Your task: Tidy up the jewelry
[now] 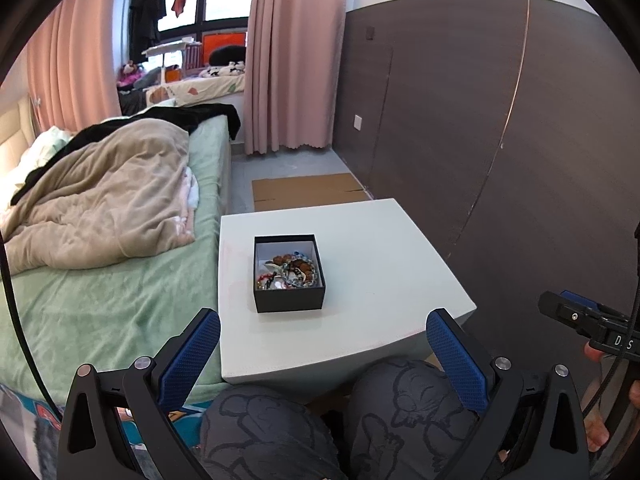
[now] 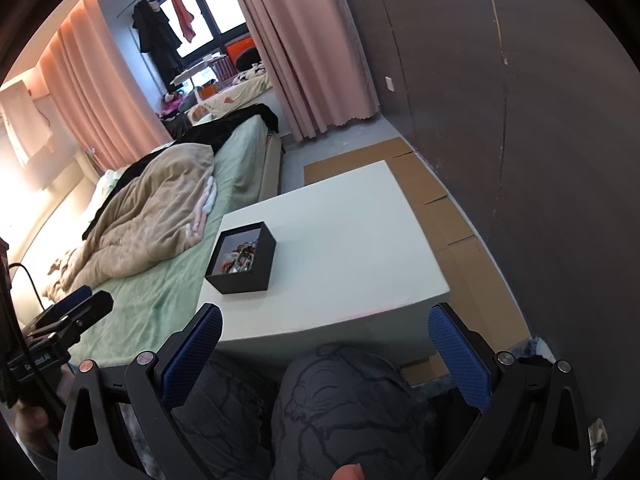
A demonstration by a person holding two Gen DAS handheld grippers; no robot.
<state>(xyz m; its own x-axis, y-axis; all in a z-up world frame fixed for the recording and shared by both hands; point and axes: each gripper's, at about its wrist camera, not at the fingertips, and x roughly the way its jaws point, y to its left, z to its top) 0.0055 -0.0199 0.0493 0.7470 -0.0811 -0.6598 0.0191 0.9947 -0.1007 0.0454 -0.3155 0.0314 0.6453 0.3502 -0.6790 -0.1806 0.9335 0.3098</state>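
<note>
A small black box [image 1: 289,299] with a white inside stands on the white table [image 1: 380,264]. It holds a tangle of beaded bracelets and other jewelry [image 1: 291,271]. The same box [image 2: 244,276] and its jewelry [image 2: 241,261] show in the right wrist view, near the table's [image 2: 340,248] left side. My left gripper [image 1: 323,354] is open, held back from the table's near edge, nothing between its blue pads. My right gripper [image 2: 325,354] is open too, low in front of the table and empty. Each gripper also appears at the other view's edge.
A bed [image 1: 120,280] with a green sheet and beige blanket [image 1: 104,200] lies left of the table. A dark panelled wall [image 1: 500,140] runs along the right. Flat cardboard [image 1: 308,190] lies on the floor beyond the table. The person's knees [image 1: 340,420] sit below the grippers.
</note>
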